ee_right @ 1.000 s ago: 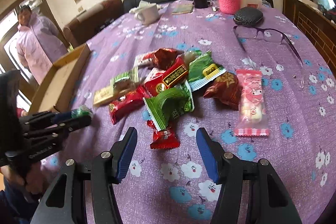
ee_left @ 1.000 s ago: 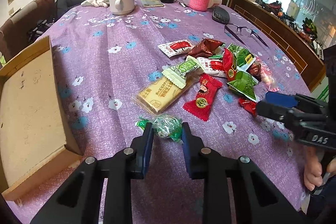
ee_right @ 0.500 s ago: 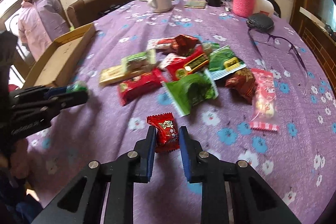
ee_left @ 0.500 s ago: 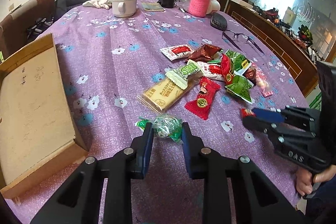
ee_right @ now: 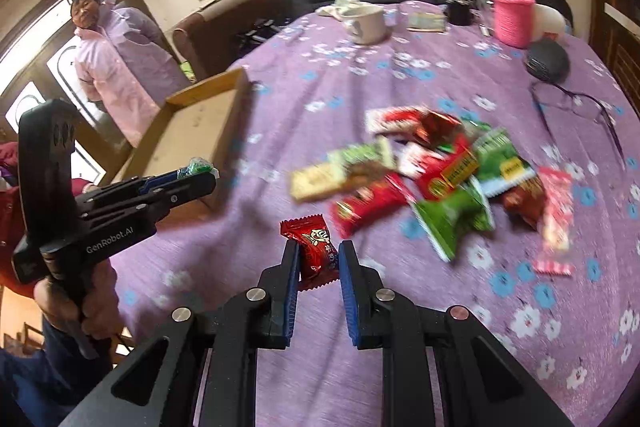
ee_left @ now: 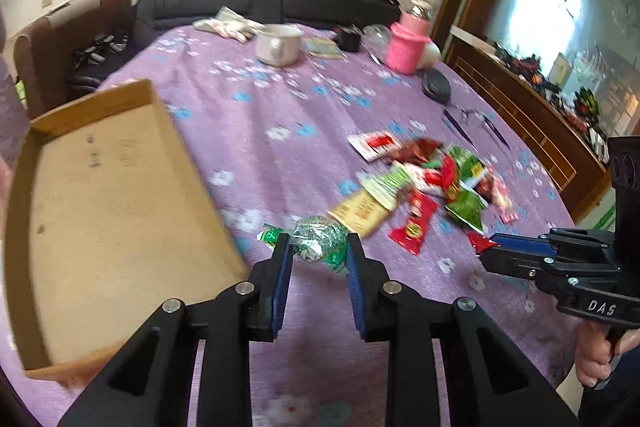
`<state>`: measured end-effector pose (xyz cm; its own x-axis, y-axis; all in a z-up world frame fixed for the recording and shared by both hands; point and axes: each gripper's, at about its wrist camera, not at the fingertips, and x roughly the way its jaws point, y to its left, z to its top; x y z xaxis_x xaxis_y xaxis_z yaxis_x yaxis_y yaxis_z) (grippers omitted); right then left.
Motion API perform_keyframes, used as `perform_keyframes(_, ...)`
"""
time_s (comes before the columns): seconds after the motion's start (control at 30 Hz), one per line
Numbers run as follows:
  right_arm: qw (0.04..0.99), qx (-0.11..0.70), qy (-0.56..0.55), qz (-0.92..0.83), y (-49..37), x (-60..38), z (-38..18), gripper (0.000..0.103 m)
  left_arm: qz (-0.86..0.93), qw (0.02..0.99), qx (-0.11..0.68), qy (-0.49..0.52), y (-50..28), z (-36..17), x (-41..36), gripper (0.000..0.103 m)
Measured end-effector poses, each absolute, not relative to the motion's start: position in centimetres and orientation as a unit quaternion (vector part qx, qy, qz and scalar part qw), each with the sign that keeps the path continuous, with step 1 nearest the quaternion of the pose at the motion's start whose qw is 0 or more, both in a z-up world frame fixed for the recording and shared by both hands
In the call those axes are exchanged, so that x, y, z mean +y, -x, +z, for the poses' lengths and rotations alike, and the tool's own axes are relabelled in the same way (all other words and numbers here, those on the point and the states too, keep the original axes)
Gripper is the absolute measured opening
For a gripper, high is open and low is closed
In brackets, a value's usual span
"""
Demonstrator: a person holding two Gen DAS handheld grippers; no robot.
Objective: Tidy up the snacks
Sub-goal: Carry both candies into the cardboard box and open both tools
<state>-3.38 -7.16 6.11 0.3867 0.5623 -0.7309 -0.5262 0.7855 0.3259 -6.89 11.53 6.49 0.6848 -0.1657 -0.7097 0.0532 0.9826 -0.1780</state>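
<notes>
My left gripper (ee_left: 318, 251) is clamped on a green-wrapped candy (ee_left: 319, 242), raised beside the right wall of the cardboard tray (ee_left: 192, 163). My right gripper (ee_right: 319, 259) has just finished closing and pinches a small red candy packet (ee_right: 316, 247) clear of the purple flowered tablecloth (ee_right: 360, 83). The remaining snack pile (ee_right: 436, 171) lies farther off to the right.

Green candy (ee_left: 319, 242) and red packet (ee_right: 318, 251) each pinched aloft (remaining snacks (ee_right: 436, 179) piled).
</notes>
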Motion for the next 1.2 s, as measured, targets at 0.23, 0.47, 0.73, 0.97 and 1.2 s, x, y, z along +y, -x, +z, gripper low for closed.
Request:
perform_keyframes(0.23,0.821,0.442,-0.01,0.36,2.1,-1.8,8.6,0.021,-0.01,0.926,0.368,0.082,7.6,8.9,16.8,0.026)
perform_keyframes(0.47,0.81,0.44,0.009,0.387,0.0,4.9,10.6,0.021,0.039,0.927,0.364,0.08,7.3,10.6,22.5,0.026)
perform_keyframes(0.73,0.806,0.444,0.001,0.392,-5.3,12.8,12.5,0.022,0.086,0.92,0.371,0.09,4.2,11.6,28.7,0.026)
perform_keyframes(0.97,0.785,0.482,-0.021,0.389,-10.5,19.3,10.3,0.022,0.102,0.893,0.422,0.118,-1.1,8.2,32.8,0.026)
perform_keyframes(1.2,0.772,0.514,-0.022,0.374,-12.9,23.7,6.7,0.022,0.103,0.871,0.459,0.141,-3.6,5.1,34.7,0.026)
